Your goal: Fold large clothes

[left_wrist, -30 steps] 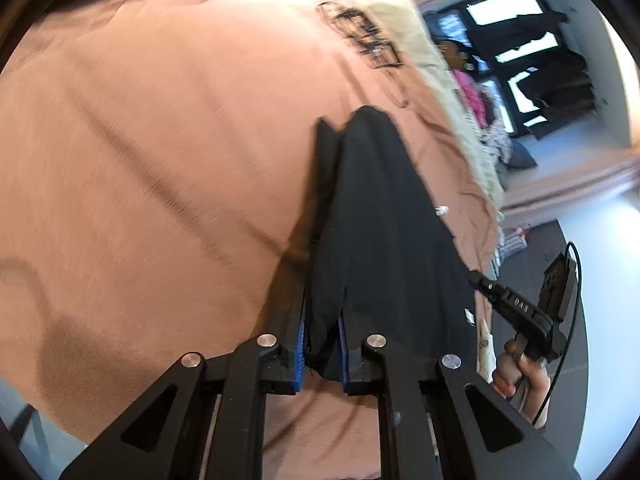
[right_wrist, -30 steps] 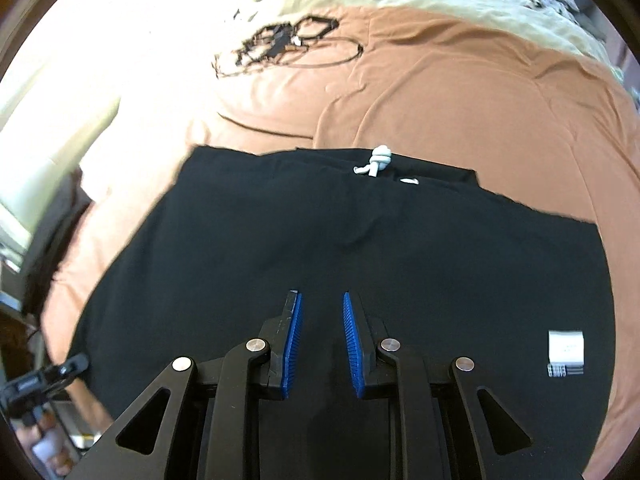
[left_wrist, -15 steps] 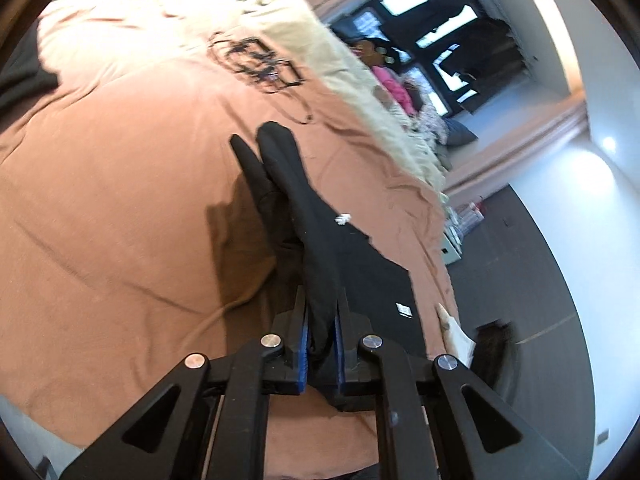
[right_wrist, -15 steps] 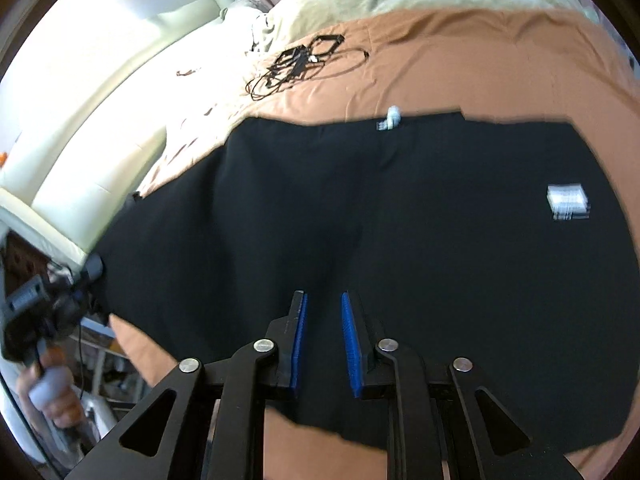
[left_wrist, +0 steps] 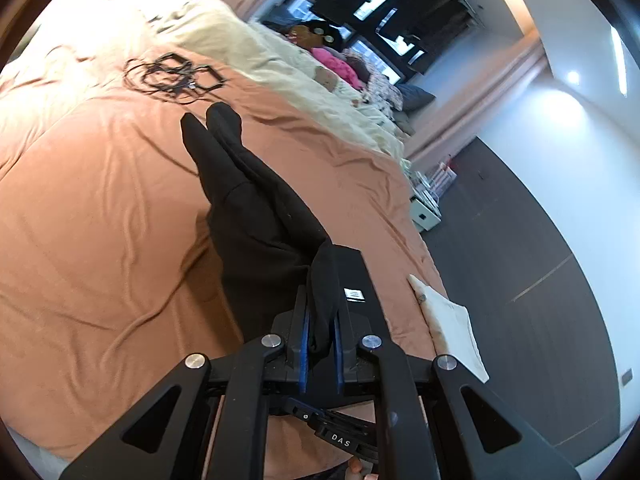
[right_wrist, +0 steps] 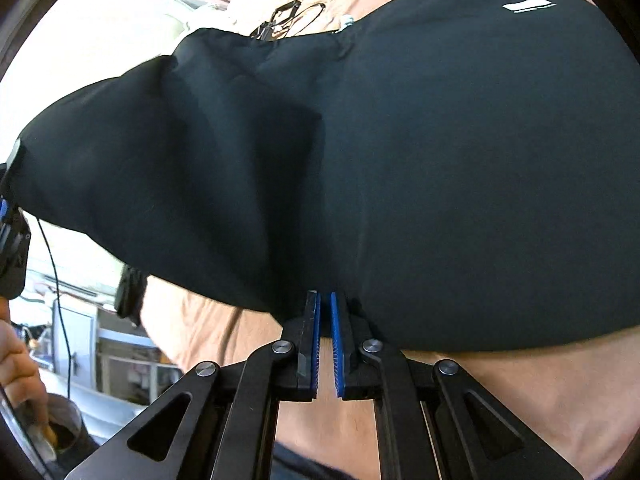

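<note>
**A:** Left wrist view first. What are we handling?

**B:** A large black garment of soft, limp cloth (left_wrist: 256, 216), stretched in a long ridge across the bed's rust-orange cover (left_wrist: 100, 220), its two narrow ends pointing toward the far tangle of black cable (left_wrist: 172, 76). I'd judge it light and floppy: it sags and creases wherever it isn't held, so it wants a pinch at an edge or corner, not mid-panel.

**B:** The left tongs (left_wrist: 320, 332) are clamped on a bunched fold of that cloth, the blue pads pressing it from both sides. They point down at a slant toward the bed, near its right edge, beside a white folded cloth (left_wrist: 448, 320).

**A:** And the right wrist view?

**B:** The same garment (right_wrist: 400, 160) fills the frame, with a small white label (right_wrist: 528, 5) at the far right. Its left side is lifted and billowing, and the left tongs show at the left edge with a hand (right_wrist: 16, 364) below them.

**A:** The right tongs?

**B:** The right tongs (right_wrist: 325, 320) have come fully together at the garment's near hem; the tips seem to nip the cloth edge, while only a thin slit shows between the pads lower down. They tilt steeply down toward the bed.

**A:** Slippery?

**B:** Probably a little; a thin hem could slide out of a shallow grip.
</note>
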### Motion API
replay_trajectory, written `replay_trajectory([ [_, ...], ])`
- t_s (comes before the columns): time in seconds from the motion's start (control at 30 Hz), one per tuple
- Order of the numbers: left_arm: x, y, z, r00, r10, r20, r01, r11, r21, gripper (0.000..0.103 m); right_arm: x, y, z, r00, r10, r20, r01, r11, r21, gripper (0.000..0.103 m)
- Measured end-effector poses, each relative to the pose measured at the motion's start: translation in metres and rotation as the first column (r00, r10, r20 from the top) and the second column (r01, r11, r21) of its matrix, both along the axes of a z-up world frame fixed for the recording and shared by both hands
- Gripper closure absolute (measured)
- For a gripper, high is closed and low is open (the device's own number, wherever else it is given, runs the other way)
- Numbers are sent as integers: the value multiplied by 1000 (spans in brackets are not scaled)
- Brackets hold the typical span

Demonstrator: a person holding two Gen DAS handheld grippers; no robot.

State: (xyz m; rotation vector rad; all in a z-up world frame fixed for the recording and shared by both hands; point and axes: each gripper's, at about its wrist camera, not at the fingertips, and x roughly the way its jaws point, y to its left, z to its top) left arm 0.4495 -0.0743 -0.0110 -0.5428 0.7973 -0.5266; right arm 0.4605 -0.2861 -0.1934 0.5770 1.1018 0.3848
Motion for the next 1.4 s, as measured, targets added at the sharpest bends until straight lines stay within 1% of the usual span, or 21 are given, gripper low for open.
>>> replay_trajectory([
  [0.1, 0, -25, 9, 999, -36, 11, 35, 999, 28, 92, -8, -15, 14, 999, -22, 38, 21, 1000, 8, 96],
  [0.17, 1, -43, 11, 998, -63, 13, 63, 997, 45, 92, -14, -31, 23, 997, -44, 61, 42, 998, 41, 85],
  [0.2, 1, -51, 12, 997, -75, 13, 74, 996, 51, 92, -17, -40, 28, 995, -57, 77, 54, 997, 46, 73],
  [0.23, 2, -59, 13, 996, -86, 13, 85, 995, 59, 92, -23, -51, 36, 992, -75, 103, 71, 996, 45, 66],
  [0.43, 3, -118, 12, 988, -153, 0, 152, 981, 121, 92, -46, -102, 59, 972, -156, 175, 144, 986, 82, 65],
  [0.57, 4, -158, 2, 978, -207, -30, 209, 966, 153, 92, -64, -127, 62, 954, -222, 201, 217, 975, 45, 65],
  [0.63, 4, -175, -4, 973, -226, -45, 231, 959, 162, 92, -71, -137, 61, 950, -243, 196, 244, 969, 21, 64],
  [0.73, 4, -205, -18, 960, -268, -81, 278, 942, 186, 92, -82, -153, 55, 942, -279, 186, 277, 960, 37, 63],
  [0.77, 2, -221, -24, 950, -295, -97, 310, 927, 213, 92, -85, -150, 53, 940, -287, 183, 285, 958, 40, 63],
  [0.83, 0, -240, -34, 936, -327, -131, 352, 897, 268, 89, -92, -160, 48, 935, -311, 170, 308, 950, 49, 55],
  [0.87, -2, -252, -42, 926, -345, -155, 377, 878, 297, 87, -94, -163, 47, 933, -320, 164, 315, 948, 53, 55],
  [0.9, -3, -257, -47, 917, -361, -170, 398, 867, 299, 83, -96, -165, 47, 932, -325, 159, 320, 946, 59, 54],
  [0.97, -5, -259, -54, 898, -390, -202, 434, 858, 275, 73, -99, -184, 49, 934, -325, 152, 316, 945, 79, 52],
  [1.0, -6, -257, -54, 897, -389, -210, 435, 861, 263, 58, -101, -189, 51, 934, -322, 153, 312, 946, 89, 45],
  [1.03, -6, -254, -54, 901, -381, -209, 426, 866, 260, 38, -102, -192, 51, 934, -321, 158, 309, 946, 96, 36],
  [1.1, -10, -242, -43, 928, -338, -155, 370, 882, 291, 25, -104, -192, 53, 931, -320, 174, 304, 946, 117, 26],
  [1.17, -10, -224, -37, 941, -314, -126, 337, 892, 301, 25, -102, -191, 56, 932, -312, 185, 290, 947, 137, 25],
  [1.2, -8, -216, -36, 945, -301, -130, 327, 897, 298, 25, -98, -187, 58, 934, -302, 188, 278, 949, 146, 25],
  [1.23, -7, -207, -36, 949, -285, -134, 313, 903, 296, 25, -100, -197, 57, 936, -297, 189, 271, 951, 151, 25],
  [1.33, -2, -179, -42, 965, -222, -140, 256, 916, 308, 25, -88, -191, 58, 942, -281, 182, 255, 955, 154, 25],
  [1.4, 1, -158, -52, 973, -173, -150, 213, 924, 317, 25, -79, -187, 60, 944, -273, 185, 245, 956, 159, 25],
])
